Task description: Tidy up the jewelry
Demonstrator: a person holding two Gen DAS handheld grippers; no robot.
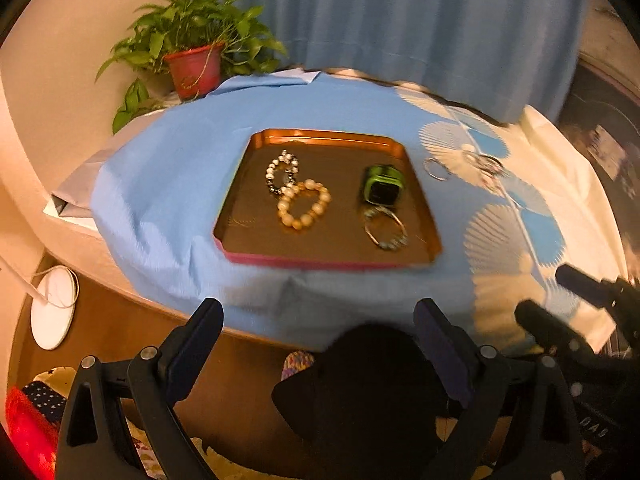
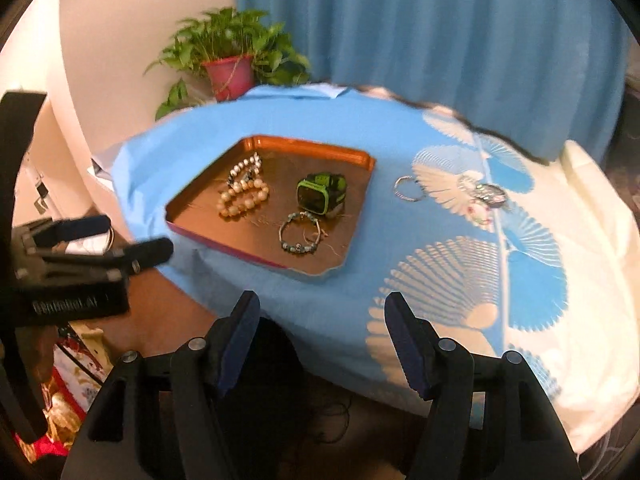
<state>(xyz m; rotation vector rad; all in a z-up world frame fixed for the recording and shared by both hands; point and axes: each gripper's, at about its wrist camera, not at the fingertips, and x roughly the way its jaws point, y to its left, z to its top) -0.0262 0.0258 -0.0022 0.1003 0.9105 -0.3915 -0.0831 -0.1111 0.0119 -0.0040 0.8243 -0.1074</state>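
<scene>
Blurred white lettering on left claw point(image 2: 102, 240) body, not legible

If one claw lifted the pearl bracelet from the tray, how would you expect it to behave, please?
The pearl bracelet would probably sag from the grip, since it lies as a loose, uneven loop of separate beads. Its round, glossy beads may slip between the pads. It touches the darker bracelet on the tray, so that could drag along.
</scene>
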